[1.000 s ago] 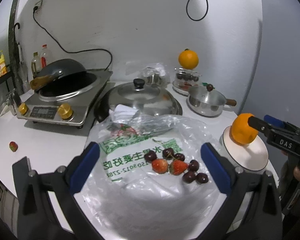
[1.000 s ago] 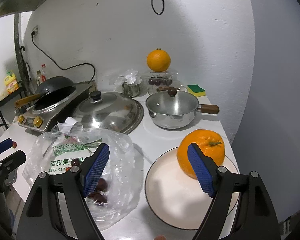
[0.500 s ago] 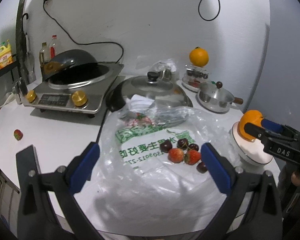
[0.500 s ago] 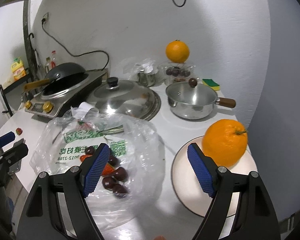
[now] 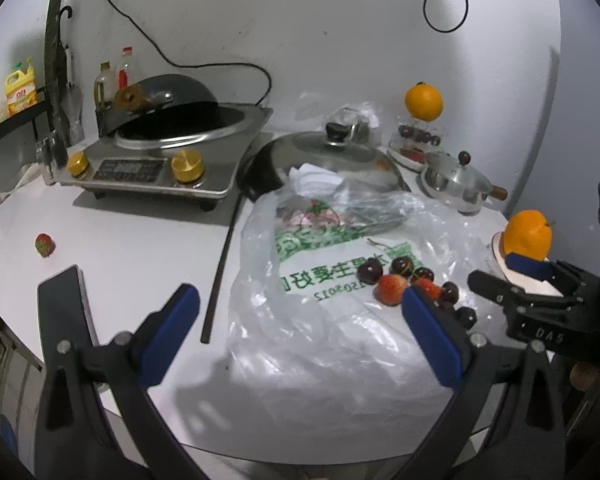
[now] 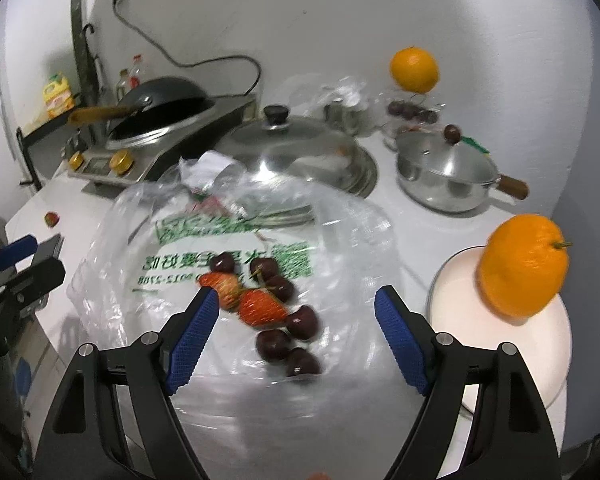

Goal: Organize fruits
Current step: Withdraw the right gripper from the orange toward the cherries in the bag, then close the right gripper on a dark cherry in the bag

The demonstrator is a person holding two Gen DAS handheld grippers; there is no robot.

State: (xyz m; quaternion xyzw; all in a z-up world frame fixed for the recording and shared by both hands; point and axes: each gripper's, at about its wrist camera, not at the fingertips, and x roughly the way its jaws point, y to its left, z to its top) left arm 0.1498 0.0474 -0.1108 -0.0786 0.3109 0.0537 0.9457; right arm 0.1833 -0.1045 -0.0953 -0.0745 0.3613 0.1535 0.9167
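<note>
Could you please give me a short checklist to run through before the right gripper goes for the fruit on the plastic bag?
1. Right gripper empty, jaws apart: ok; they have just been closing a little, with nothing pressed between them.
2. Left gripper empty and open: ok.
3. Strawberries and cherries lie exposed on the plastic bag: ok.
4. White plate has free room beside the orange standing on it: ok.
5. All fruit gathered: not ok, a stray strawberry lies far off on the counter.
6. Whether the fruit is on or inside the bag's film: cannot tell.
</note>
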